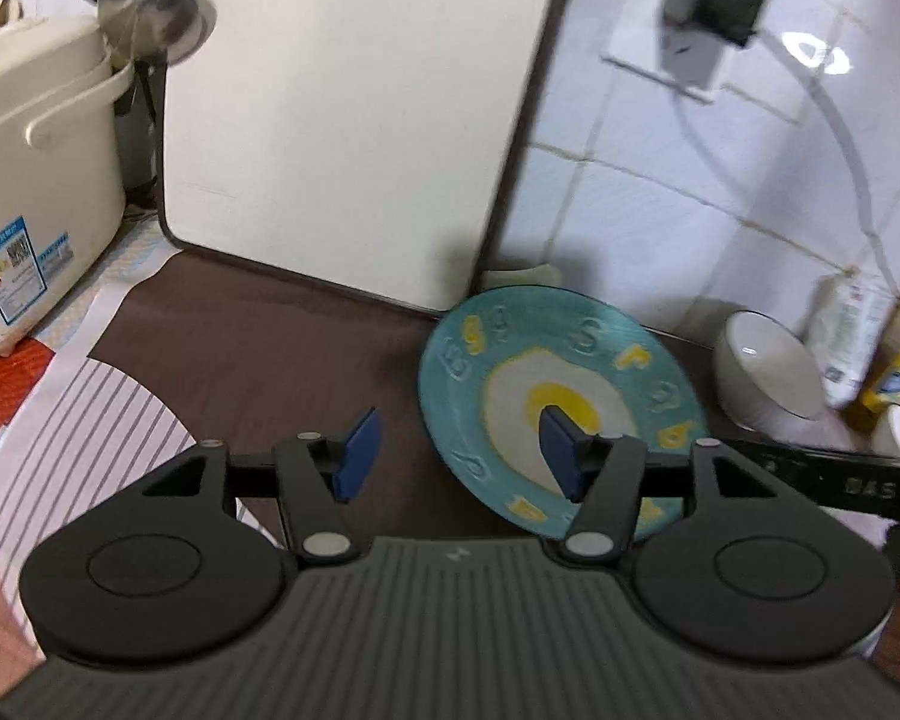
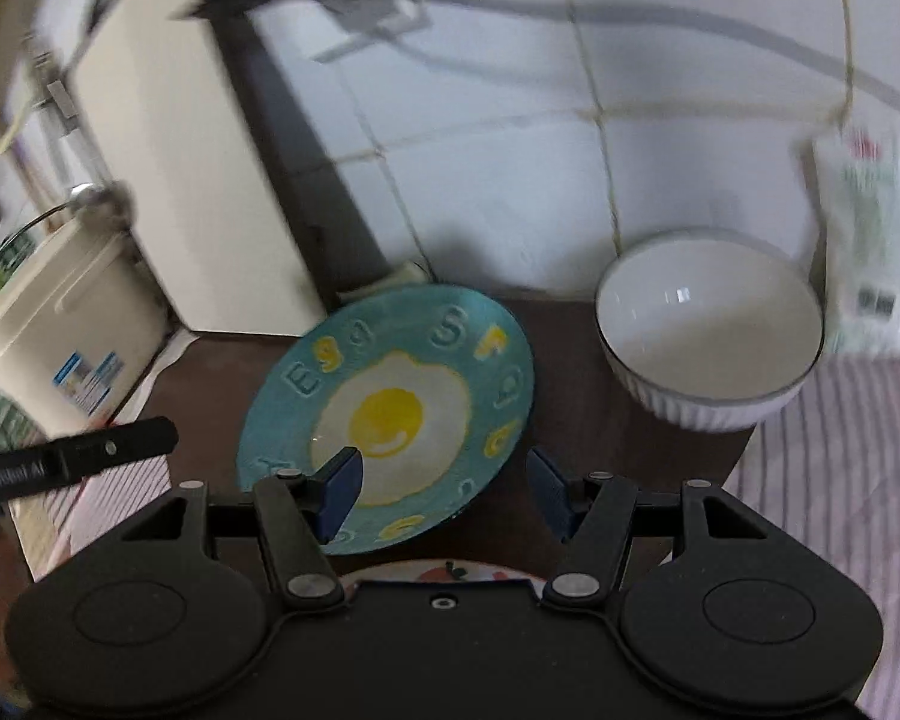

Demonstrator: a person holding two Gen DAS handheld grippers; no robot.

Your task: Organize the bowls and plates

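Below, both grippers, left (image 1: 453, 456) and right (image 2: 444, 489), stand part open and empty over the plate (image 2: 390, 414); the bowl (image 2: 711, 330) sits apart on its right.

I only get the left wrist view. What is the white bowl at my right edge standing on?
Observer: The white bowl stands on the dark mat, near its edge beside the striped cloth.
Operator: Any dish I'm missing?
Observer: A second plate peeks out just under the right gripper.
Operator: Is that gripper holding anything?
Observer: No, it's open; one pad hangs over the teal plate.
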